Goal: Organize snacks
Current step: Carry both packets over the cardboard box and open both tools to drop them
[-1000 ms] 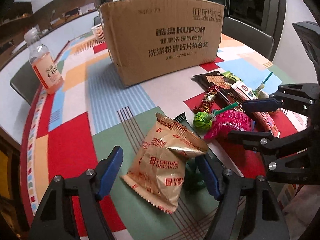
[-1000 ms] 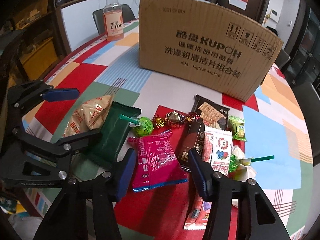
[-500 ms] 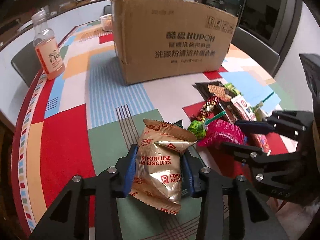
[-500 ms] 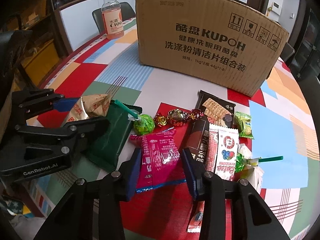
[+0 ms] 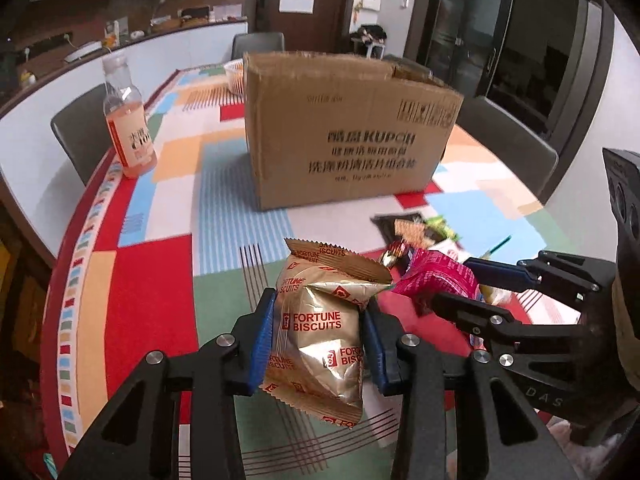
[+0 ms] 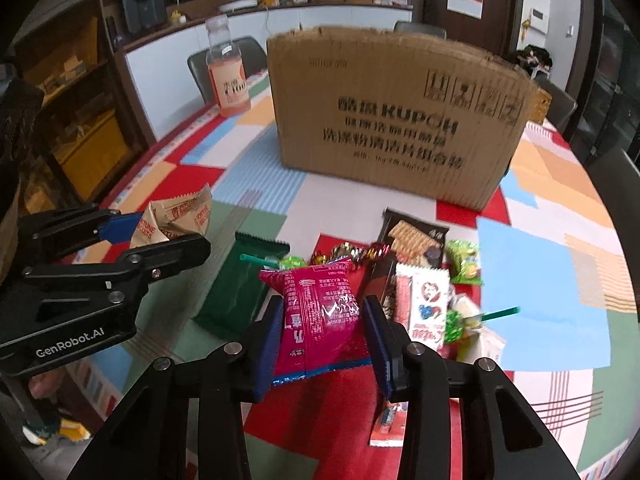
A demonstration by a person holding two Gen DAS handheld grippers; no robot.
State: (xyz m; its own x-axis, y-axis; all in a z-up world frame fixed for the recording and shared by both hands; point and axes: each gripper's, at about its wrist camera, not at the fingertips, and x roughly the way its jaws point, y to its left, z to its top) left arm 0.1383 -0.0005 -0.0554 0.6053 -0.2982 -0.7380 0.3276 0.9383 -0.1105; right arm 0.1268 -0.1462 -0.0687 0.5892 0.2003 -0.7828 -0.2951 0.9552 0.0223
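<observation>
Patchwork-cloth dining table (image 5: 160,208): left gripper (image 5: 318,336) clamped on gold Fortune Biscuits pkt (image 5: 320,332), right gripper (image 6: 324,328) clamped on pink snack pkt (image 6: 320,308), both lifted w/ cardboard box (image 6: 400,116) ahead, likely their drop-off; other snacks (image 6: 424,280) wait nearby.

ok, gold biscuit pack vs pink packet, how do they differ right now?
The gold biscuit pack reads FORTUNE BISCUITS in English and looks puffy; the pink packet has white non-English print and looks flatter. The gold one sits in the left gripper, the pink one in the right gripper. Both are clamped and raised.
</observation>
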